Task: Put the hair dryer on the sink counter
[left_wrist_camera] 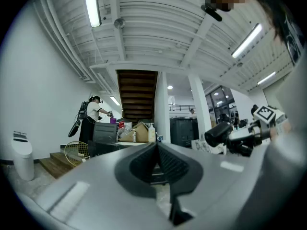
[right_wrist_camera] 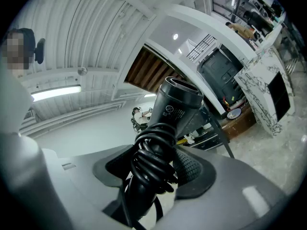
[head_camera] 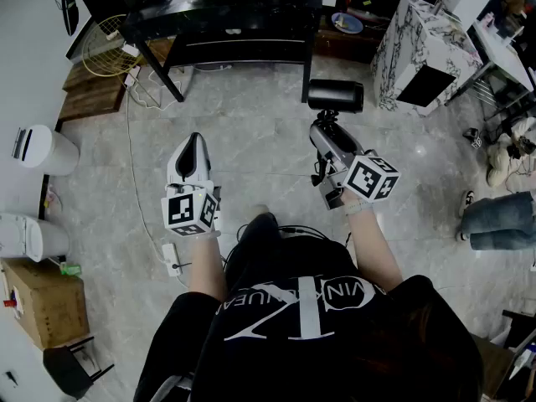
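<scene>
Currently right gripper [head_camera: 328, 132] clamps hair dryer [head_camera: 335, 95] by cord-wrapped handle, barrel crosswise ahead; left gripper [head_camera: 193, 145] closed, empty. Marble-patterned unit [head_camera: 419, 53], likely the counter, lies ahead-right.

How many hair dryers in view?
1. The hair dryer is clamped by its cord-wrapped handle in the right gripper, above the floor. More could be hidden elsewhere.

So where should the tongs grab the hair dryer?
By the handle of the hair dryer, from the side, as the right tongs hold it: slim enough for the pads, and the wound cord adds grip. The barrel looks too wide.
</scene>
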`<state>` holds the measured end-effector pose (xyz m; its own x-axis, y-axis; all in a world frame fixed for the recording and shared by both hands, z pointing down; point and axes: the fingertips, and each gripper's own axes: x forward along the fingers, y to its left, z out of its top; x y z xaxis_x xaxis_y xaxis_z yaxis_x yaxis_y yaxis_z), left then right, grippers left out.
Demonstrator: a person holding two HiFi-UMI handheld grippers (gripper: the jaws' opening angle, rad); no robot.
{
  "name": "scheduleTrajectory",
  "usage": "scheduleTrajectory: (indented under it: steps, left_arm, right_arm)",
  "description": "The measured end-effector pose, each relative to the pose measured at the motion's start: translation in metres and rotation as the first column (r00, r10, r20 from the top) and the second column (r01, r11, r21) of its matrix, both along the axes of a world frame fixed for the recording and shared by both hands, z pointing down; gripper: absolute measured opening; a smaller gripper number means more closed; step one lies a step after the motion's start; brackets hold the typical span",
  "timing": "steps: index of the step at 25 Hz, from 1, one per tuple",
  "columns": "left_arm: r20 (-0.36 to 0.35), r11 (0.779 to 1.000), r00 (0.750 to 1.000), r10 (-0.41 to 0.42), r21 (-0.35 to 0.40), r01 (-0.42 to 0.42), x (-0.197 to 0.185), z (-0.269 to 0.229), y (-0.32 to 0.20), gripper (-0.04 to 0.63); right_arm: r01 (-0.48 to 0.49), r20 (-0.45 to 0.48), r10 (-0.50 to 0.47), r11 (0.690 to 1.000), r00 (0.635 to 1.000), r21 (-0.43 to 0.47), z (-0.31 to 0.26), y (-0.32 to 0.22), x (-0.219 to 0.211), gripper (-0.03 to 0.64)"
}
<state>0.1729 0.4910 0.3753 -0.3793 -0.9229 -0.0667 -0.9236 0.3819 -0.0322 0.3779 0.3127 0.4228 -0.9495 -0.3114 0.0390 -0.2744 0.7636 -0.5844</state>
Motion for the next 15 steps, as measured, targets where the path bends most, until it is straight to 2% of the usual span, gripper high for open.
scheduleTrajectory:
  steps: [9, 15]
  left_arm:
    - [-0.01, 1.0, 1.0, 0.002, 0.0, -0.002, -0.012, 0.01, -0.016, 0.0]
    - [-0.024, 1.0, 0.999, 0.023, -0.007, -0.023, -0.044, 0.017, -0.054, 0.0]
  right_arm:
    - [-0.019, -0.015, 0.019, 1.0, 1.0, 0.006, 0.012, -0.017, -0.007, 0.267]
    - [-0.035, -0.026, 0.035, 0.999, 0.999, -0.006, 0.02, -0.049, -0.033, 0.267]
